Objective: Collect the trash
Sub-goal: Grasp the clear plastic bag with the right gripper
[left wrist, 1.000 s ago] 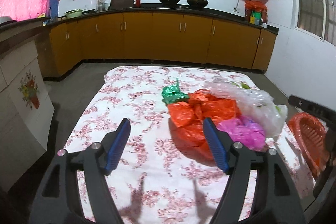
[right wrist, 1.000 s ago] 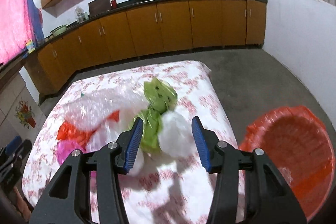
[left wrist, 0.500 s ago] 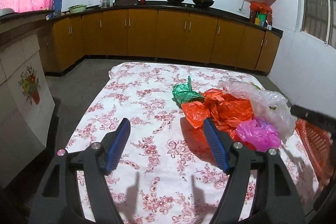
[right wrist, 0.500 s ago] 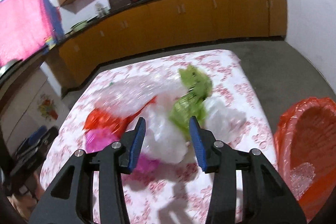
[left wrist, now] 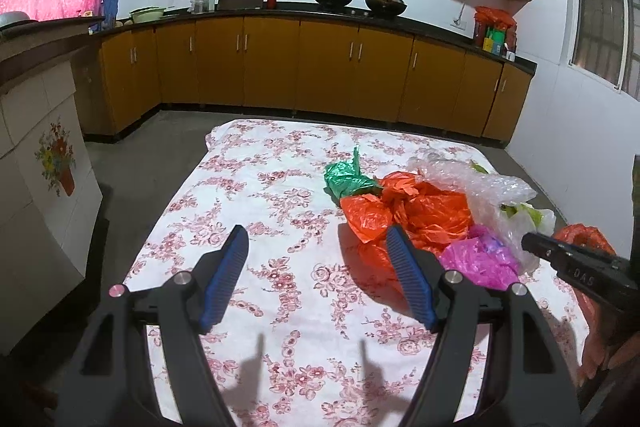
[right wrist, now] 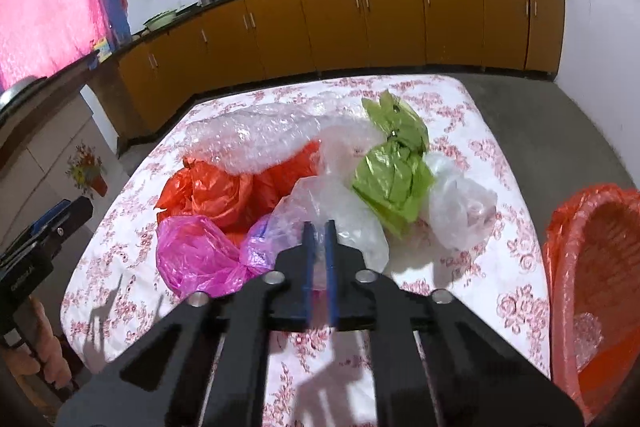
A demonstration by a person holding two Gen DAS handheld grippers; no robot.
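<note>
your table (left wrist: 280, 307), under a white cloth with red flowers, takes up most of both views, with brown kitchen cabinets (left wrist: 328, 67) along the wall behind it. the red basket (right wrist: 592, 267) stands just off the table's right edge, lined with an orange bag, a bit of clear plastic in its bottom. the trash lies heaped on the right half of the cloth: a sheet of bubble wrap (right wrist: 256, 135) draped over the orange bag (left wrist: 420, 215), a clear bag (right wrist: 332, 215) in front, a lime green bag (right wrist: 396, 171) beside a whitish bag (right wrist: 460, 203), a pink bag (right wrist: 196, 255) nearest you, and a dark green bag (left wrist: 346, 179) at the heap's far left edge. your right gripper (right wrist: 319, 227) has its blue pads pressed nearly together, pinching a fold of the clear bag, having just been closing on it. your left gripper (left wrist: 316, 251) hangs over bare cloth with its jaws spread and nothing between them, its right finger just beside the orange bag.
</note>
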